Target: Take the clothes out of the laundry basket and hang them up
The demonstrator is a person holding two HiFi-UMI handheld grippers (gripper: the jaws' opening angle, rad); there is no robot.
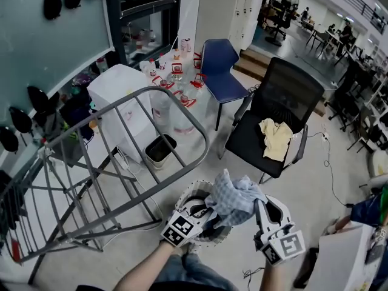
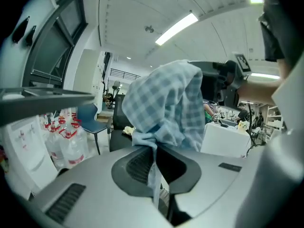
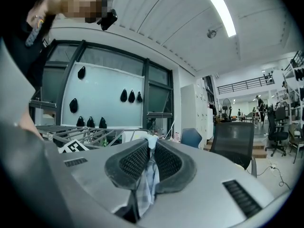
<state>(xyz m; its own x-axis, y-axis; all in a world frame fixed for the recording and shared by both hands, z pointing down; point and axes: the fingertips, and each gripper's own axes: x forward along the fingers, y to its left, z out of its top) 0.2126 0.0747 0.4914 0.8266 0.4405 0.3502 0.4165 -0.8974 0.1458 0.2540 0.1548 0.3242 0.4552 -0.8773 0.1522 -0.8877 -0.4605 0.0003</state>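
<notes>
Pinching checked cloth (image 1: 237, 194), left claw (image 2: 155, 151) and right claw (image 3: 150, 148)

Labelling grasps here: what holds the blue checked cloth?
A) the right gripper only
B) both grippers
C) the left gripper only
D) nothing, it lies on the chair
B: the left gripper and the right gripper are each shut on the blue checked cloth.

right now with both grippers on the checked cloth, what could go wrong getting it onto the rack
1. The left gripper pinches only a thin edge of the checked cloth; pulling it wide might tug that edge free, dropping it toward the basket.
2. The cloth sits bunched between the left gripper and the right gripper, so it could land on the rack crumpled rather than spread.
</notes>
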